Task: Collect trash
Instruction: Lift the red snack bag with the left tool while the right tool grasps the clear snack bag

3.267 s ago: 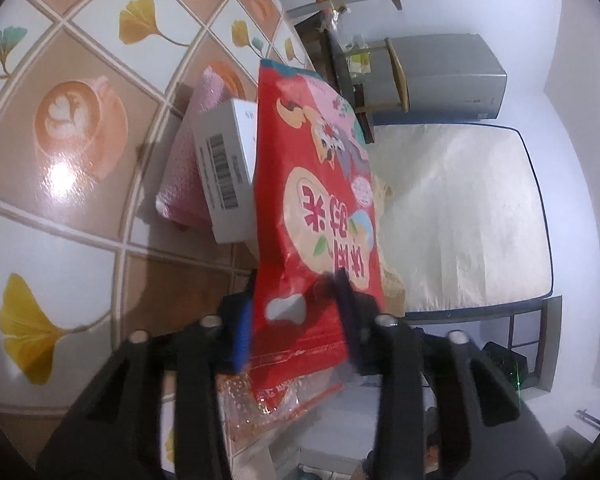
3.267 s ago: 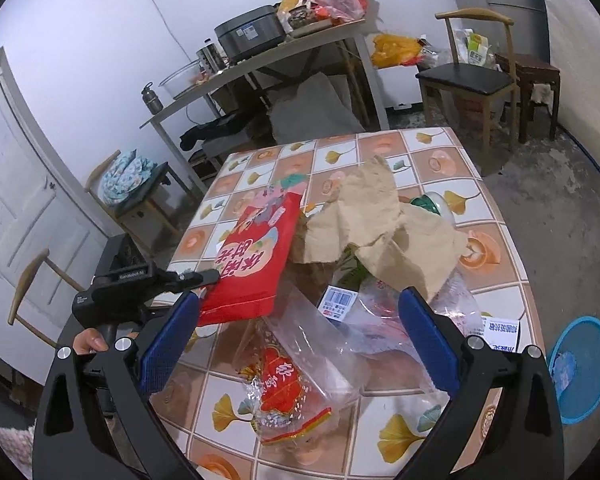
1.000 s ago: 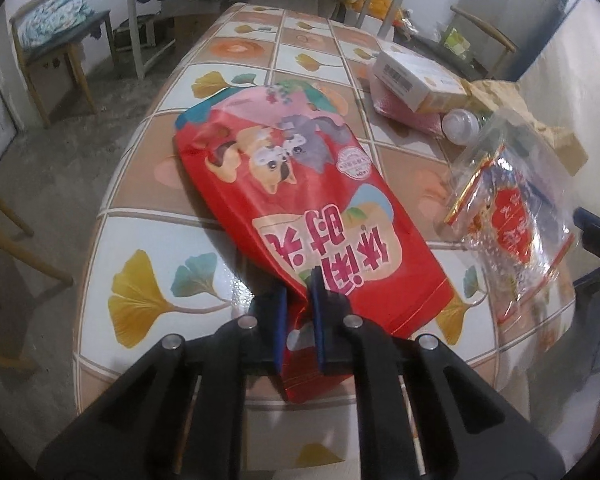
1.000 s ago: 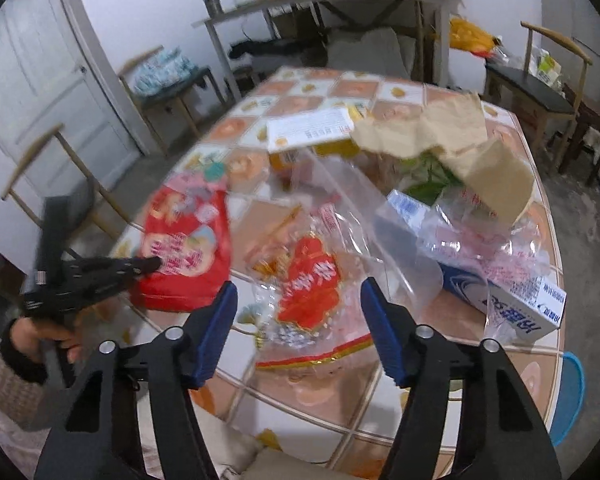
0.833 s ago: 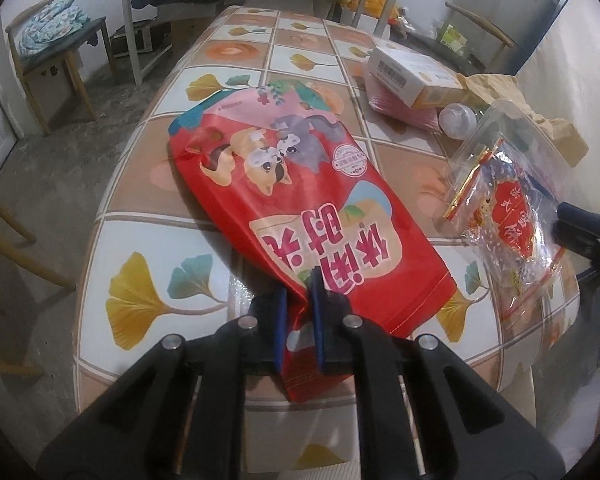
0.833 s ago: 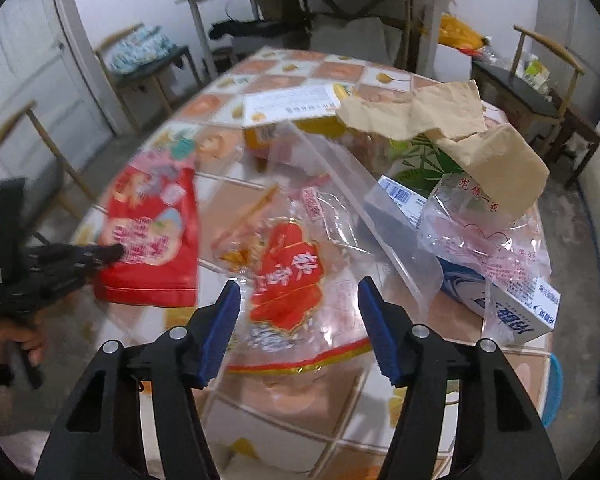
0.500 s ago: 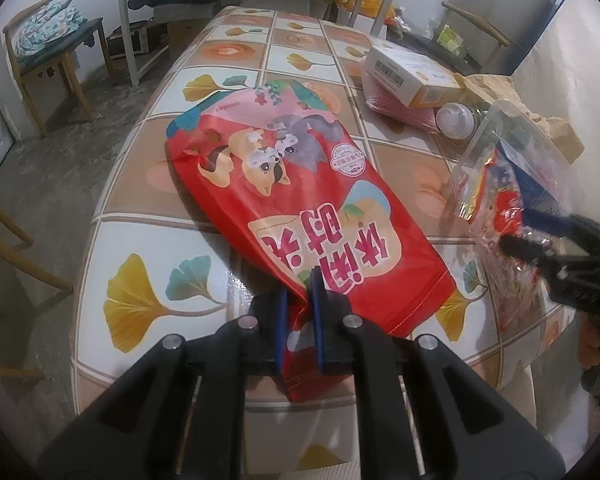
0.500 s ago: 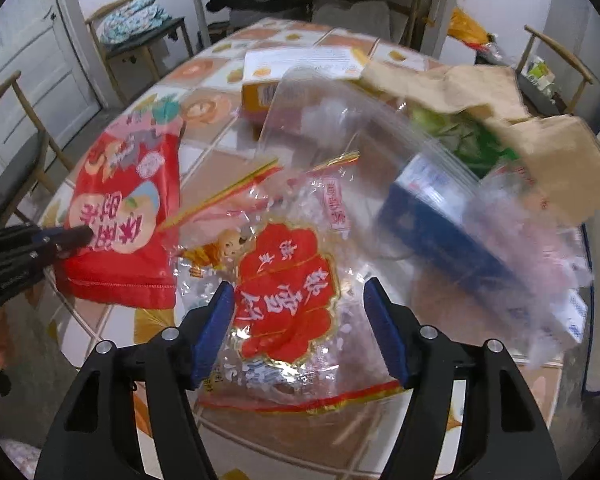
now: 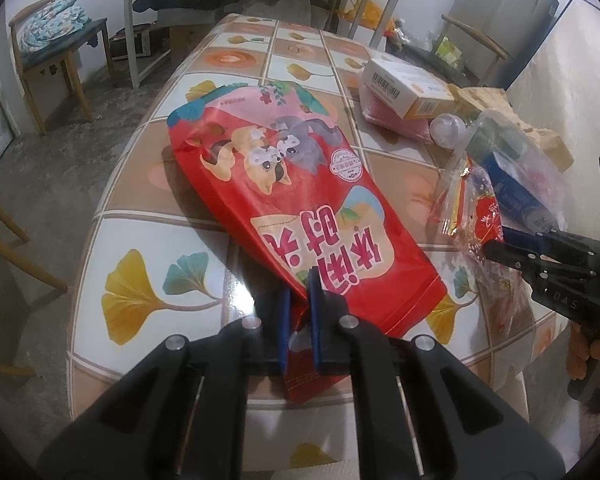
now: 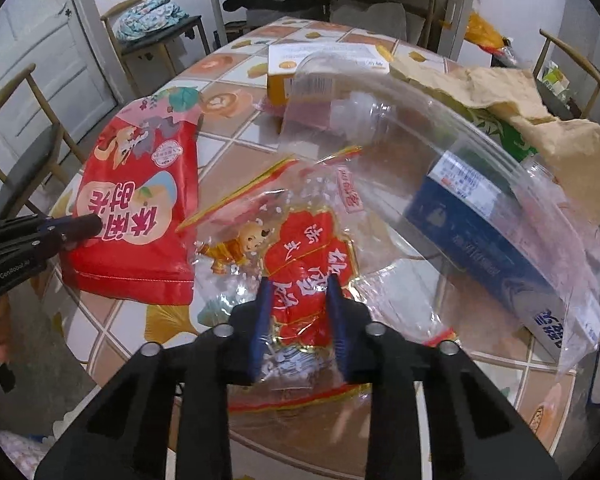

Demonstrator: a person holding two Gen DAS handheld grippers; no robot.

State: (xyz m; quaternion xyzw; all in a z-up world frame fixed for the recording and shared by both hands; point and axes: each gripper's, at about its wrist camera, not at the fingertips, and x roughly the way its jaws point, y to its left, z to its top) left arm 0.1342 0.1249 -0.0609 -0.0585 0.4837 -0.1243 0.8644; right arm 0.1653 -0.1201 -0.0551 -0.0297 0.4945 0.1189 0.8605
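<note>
A red snack bag with cartoon animals lies flat on the tiled table. My left gripper is shut on its near bottom edge. The same bag and left gripper show at the left of the right wrist view. A clear plastic bag with a red and gold print lies crumpled near the table's front edge. My right gripper has its jaws closing on it, and the film is pinched between the blue pads. From the left wrist view, the right gripper grips that clear bag.
Behind the clear bag lie a blue carton under loose clear film, torn brown paper, a white and orange box and a clear bottle. Wooden chairs stand left of the table.
My right gripper came down onto the clear printed bag and its jaws narrowed from wide apart to pinching it. The left gripper and the red bag have not moved.
</note>
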